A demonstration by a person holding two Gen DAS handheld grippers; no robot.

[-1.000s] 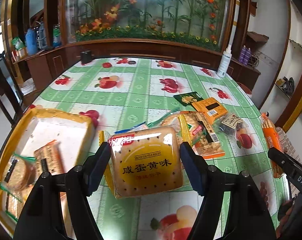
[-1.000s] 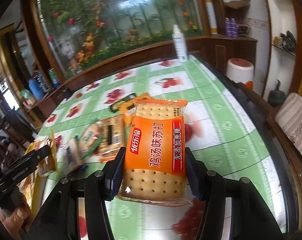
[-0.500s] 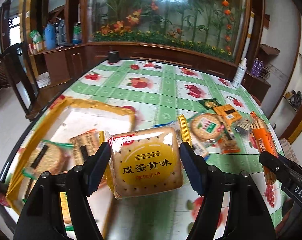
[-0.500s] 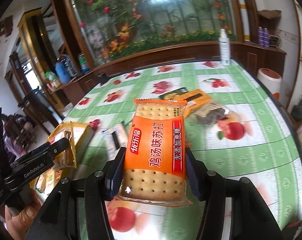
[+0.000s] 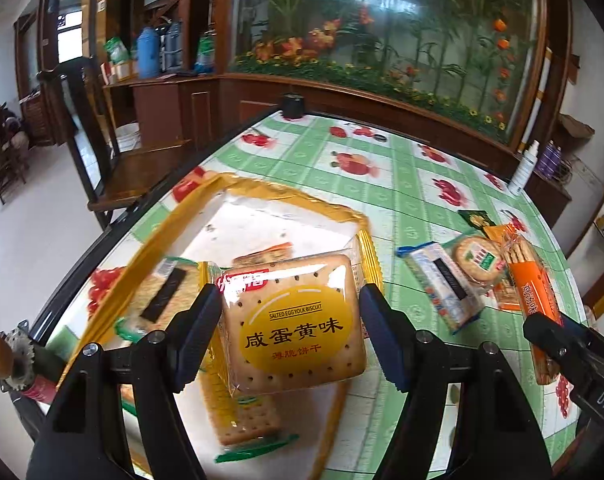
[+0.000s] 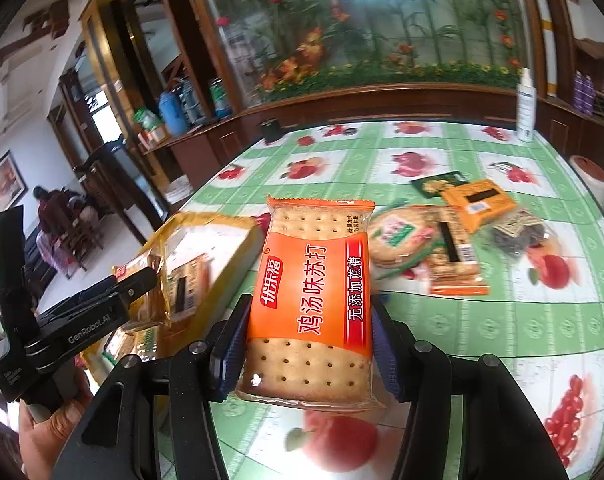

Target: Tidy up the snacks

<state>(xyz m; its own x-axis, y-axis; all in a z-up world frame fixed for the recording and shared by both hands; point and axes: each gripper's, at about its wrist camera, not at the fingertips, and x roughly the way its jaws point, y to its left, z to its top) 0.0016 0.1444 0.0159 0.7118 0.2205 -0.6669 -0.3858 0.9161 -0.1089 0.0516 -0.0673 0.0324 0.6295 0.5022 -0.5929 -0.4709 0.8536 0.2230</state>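
The salted egg yolk biscuit pack (image 5: 292, 322), clamped by the left gripper (image 5: 292, 334), hides part of the yellow-rimmed box (image 5: 262, 190) below. Beside the box, the right gripper (image 6: 307, 346) clamps an orange soda cracker pack (image 6: 313, 296); loose snacks (image 6: 429, 248) beyond are blurred.

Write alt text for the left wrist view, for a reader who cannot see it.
The left hand-held gripper clamps a yellow salted egg yolk biscuit pack above a yellow-rimmed tray that already holds several cracker packs. The tray sits on a green checked, fruit-print tablecloth, with more snack packs loose to its right.
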